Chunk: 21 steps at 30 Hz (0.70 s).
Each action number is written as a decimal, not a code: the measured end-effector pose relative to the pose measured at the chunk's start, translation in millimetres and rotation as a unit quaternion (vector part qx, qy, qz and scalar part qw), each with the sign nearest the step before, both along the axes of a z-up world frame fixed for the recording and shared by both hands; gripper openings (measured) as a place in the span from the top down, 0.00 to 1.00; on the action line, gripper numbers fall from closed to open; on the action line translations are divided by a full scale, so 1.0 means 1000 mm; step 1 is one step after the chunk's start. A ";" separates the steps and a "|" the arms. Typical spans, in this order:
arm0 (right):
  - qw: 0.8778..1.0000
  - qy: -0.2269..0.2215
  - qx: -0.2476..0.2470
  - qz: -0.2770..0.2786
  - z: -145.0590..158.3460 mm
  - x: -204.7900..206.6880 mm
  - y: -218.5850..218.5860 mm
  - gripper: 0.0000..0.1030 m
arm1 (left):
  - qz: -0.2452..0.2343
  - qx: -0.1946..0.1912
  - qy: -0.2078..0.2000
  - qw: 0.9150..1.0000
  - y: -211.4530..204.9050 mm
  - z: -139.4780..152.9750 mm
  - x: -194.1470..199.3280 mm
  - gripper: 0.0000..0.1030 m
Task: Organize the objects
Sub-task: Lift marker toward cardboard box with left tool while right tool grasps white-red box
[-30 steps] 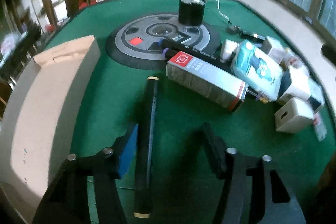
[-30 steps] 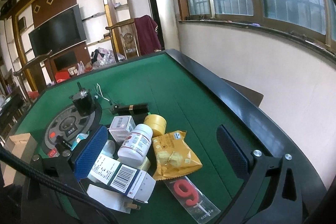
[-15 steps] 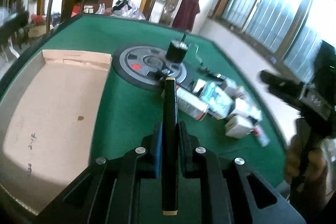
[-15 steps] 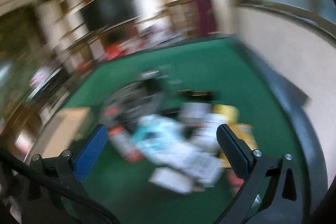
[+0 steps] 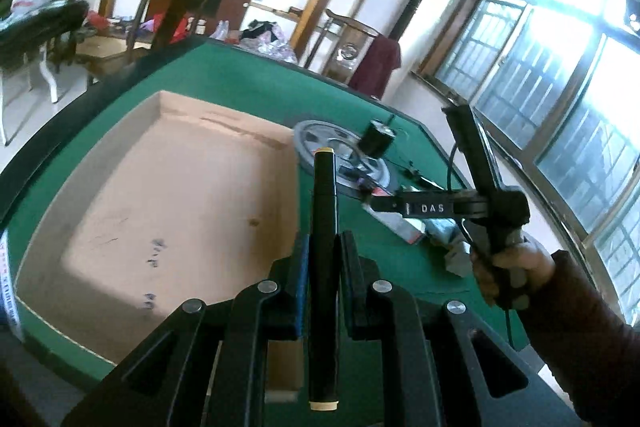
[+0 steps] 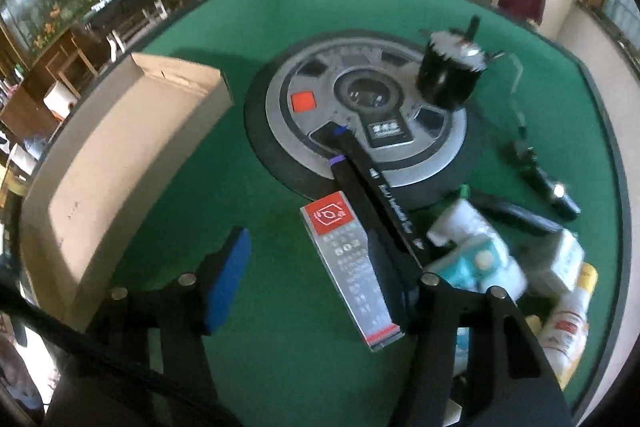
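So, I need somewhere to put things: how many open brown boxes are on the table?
1. The open brown box lies on the green table, left of the round grey disc. The clutter at right could hide a small one.

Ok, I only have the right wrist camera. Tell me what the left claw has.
Observer: The left claw is shut on a black tube with pale end caps.
Operator: Give me its position.
Observer: In its own camera, the tube lines up just beside the right wall of the cardboard box.
Operator: Check who holds the other tool.
Observer: A hand in a dark red sleeve grips its handle.
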State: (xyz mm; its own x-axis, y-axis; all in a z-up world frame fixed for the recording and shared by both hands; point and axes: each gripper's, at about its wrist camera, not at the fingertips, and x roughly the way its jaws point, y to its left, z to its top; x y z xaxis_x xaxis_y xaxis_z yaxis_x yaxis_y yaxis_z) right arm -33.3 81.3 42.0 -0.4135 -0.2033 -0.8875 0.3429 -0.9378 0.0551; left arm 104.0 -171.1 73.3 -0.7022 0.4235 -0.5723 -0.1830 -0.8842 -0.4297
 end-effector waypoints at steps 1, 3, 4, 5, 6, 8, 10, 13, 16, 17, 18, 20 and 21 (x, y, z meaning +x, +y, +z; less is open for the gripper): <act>1.000 0.002 0.012 0.002 -0.002 -0.001 -0.002 0.45 | 0.002 0.003 -0.001 1.000 -0.005 -0.001 0.000 0.88; 1.000 -0.001 0.011 0.003 0.000 0.002 -0.004 0.46 | 0.007 0.008 -0.006 1.000 -0.009 -0.006 -0.005 0.88; 1.000 -0.004 0.009 0.006 0.002 0.004 -0.004 0.48 | 0.007 0.011 -0.007 1.000 -0.012 -0.008 -0.005 0.88; 1.000 -0.006 0.009 0.010 0.003 0.006 -0.004 0.50 | 0.008 0.013 -0.008 1.000 -0.013 -0.009 -0.006 0.88; 1.000 -0.010 0.009 0.016 0.003 0.006 -0.005 0.50 | 0.008 0.015 -0.010 1.000 -0.013 -0.011 -0.006 0.88; 0.999 -0.026 -0.006 0.035 0.004 0.008 -0.006 0.50 | 0.007 0.017 -0.012 1.000 -0.012 -0.013 -0.005 0.88; 0.999 -0.023 0.003 0.026 0.005 0.006 -0.004 0.50 | 0.007 0.016 -0.012 1.000 -0.011 -0.014 -0.005 0.88; 0.999 0.002 0.045 0.013 0.001 0.003 -0.004 0.50 | 0.004 0.017 -0.009 1.000 -0.012 -0.014 -0.002 0.88; 0.997 0.012 0.079 0.021 -0.008 0.003 -0.008 0.49 | 0.004 0.014 -0.005 1.000 -0.011 -0.014 0.002 0.88; 0.996 0.010 0.086 0.021 -0.010 0.003 -0.008 0.49 | 0.003 0.014 -0.004 1.000 -0.013 -0.013 0.002 0.88; 0.996 0.003 0.083 0.020 -0.012 0.002 -0.007 0.51 | 0.004 0.014 -0.004 1.000 -0.014 -0.013 0.003 0.88; 0.997 0.002 0.074 0.019 -0.011 0.004 -0.005 0.58 | 0.004 0.014 -0.006 1.000 -0.014 -0.014 0.002 0.88; 0.997 0.002 0.074 0.021 -0.011 0.005 -0.006 0.65 | 0.004 0.014 -0.007 1.000 -0.014 -0.014 0.003 0.88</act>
State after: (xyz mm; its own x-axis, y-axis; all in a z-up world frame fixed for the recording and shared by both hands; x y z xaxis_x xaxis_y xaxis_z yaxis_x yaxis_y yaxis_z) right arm -28.0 75.5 31.3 -0.4105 -0.0875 -0.9076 0.3828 -0.9200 -0.0845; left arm 106.5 -185.2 59.2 -0.6976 0.4346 -0.5696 -0.1707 -0.8729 -0.4571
